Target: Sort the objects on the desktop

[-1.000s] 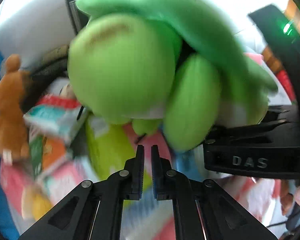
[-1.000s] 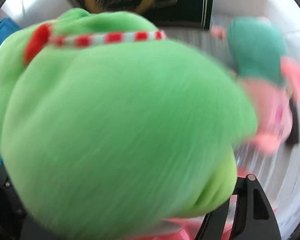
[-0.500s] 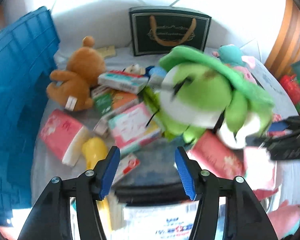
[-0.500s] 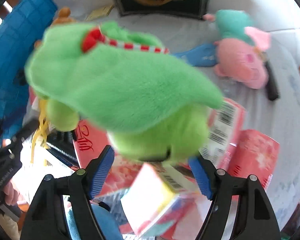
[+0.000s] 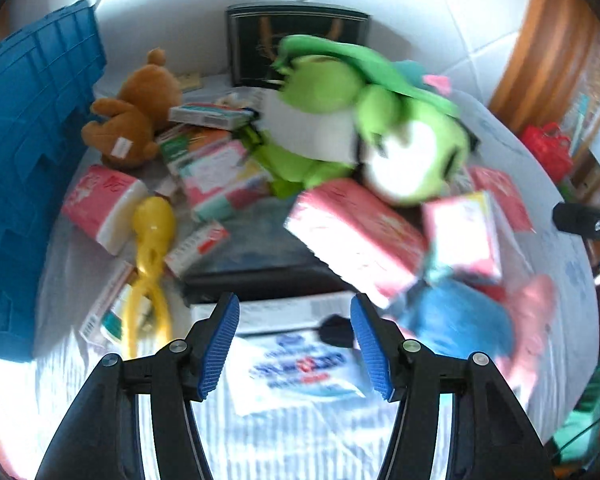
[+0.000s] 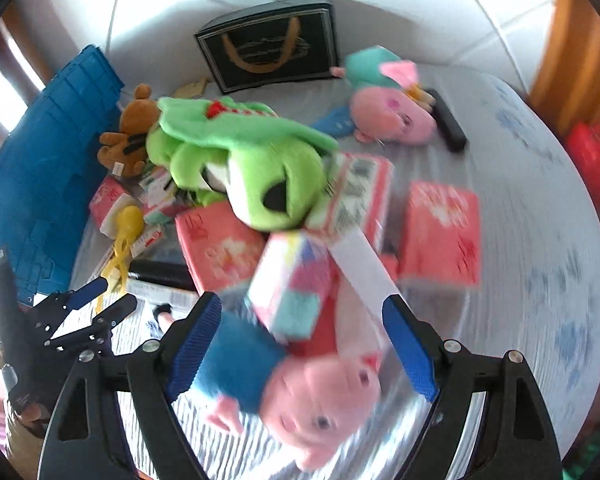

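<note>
A green frog plush (image 5: 364, 120) lies on a heap of pink tissue packs (image 5: 352, 232) and boxes mid-table; it also shows in the right wrist view (image 6: 260, 168). My left gripper (image 5: 294, 346) is open and empty, above a white printed packet (image 5: 300, 364). My right gripper (image 6: 300, 344) is open and empty, over a pink pig plush in blue (image 6: 292, 392) and a colourful box (image 6: 296, 284). The left gripper (image 6: 104, 304) shows at the left of the right wrist view.
A blue crate (image 5: 24, 152) stands at the left. A brown bear plush (image 5: 132, 112), a yellow plastic toy (image 5: 152, 248), a dark gift bag (image 6: 268, 44), a second pig plush (image 6: 388, 108) and a black remote (image 6: 448, 124) lie around the heap.
Both grippers opened and drew back. The frog plush left the right gripper and now lies on the heap. The view widened from a close-up of the frog to the whole table.
</note>
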